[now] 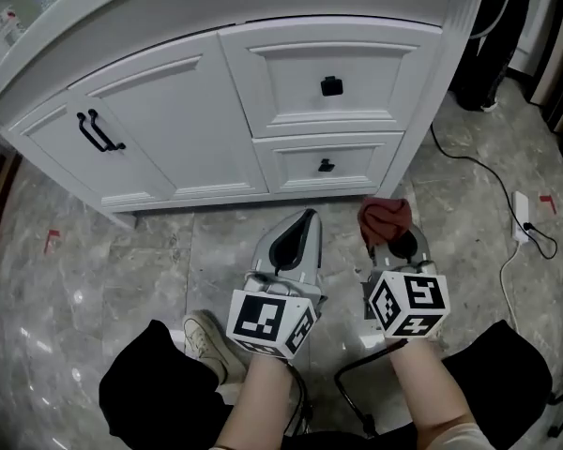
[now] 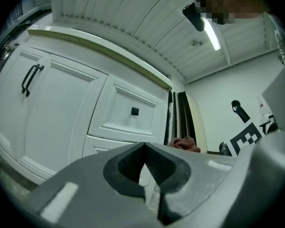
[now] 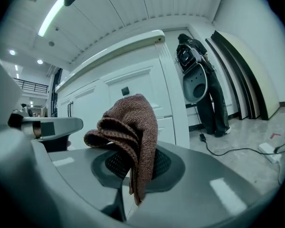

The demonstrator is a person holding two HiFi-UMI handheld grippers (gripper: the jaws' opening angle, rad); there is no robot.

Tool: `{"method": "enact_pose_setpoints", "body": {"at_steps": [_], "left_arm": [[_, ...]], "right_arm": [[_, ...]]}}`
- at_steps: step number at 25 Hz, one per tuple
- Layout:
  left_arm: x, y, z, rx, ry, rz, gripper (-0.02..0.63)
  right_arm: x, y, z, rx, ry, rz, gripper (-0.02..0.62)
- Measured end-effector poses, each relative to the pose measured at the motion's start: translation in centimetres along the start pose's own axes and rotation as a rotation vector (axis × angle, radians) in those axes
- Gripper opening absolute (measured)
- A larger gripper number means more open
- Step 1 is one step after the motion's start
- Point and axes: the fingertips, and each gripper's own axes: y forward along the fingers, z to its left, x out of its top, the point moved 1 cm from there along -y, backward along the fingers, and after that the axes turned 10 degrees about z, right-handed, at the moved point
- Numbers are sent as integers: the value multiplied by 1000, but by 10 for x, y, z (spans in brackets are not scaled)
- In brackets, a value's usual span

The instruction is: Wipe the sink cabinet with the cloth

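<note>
The white sink cabinet point(image 1: 188, 120) stands ahead of me, with doors on the left and two drawers on the right; it also fills the left gripper view point(image 2: 61, 108) and the background of the right gripper view point(image 3: 133, 87). My right gripper point(image 1: 391, 237) is shut on a reddish-brown knitted cloth point(image 1: 385, 216), which bunches up over the jaw tips point(image 3: 133, 122). It is held low, just in front of the cabinet's base under the lower drawer. My left gripper point(image 1: 309, 214) is beside it, shut and holding nothing point(image 2: 143, 151). The cloth point(image 2: 183, 144) shows past its jaws.
Black door handles point(image 1: 98, 131) and a drawer knob point(image 1: 330, 85) stick out of the cabinet front. A white power strip point(image 1: 523, 218) with a black cable lies on the marble floor at the right. My shoe point(image 1: 206, 340) is below. A dark chair point(image 3: 194, 75) stands beyond the cabinet's right end.
</note>
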Motion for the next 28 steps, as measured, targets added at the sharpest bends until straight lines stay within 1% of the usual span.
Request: {"method": "enact_pose_setpoints", "body": {"at_steps": [3,10,13,16,21,28], "left_arm": [[3,-30,-21,-1,26,-11,0],[5,-103,-50,44,88,-21,0],[12,-129,-60,65,121,-27,0],[15,-148,-70,71,136,-42,0],[7,-177,-86,78,157,-63,0],[22,-194,-110,44,176,-102,0]], "right_arm": [[1,-35,15,16,-17,-22,78],[-4,-105,42,26,-28,-44,78],[-3,-133,50,40,1,-64,78],[2,-155,58,48,9,-100,78],[-8,-180,71,48,8,-120,78],[-8,-207,82,26,-73,-137,77]]}}
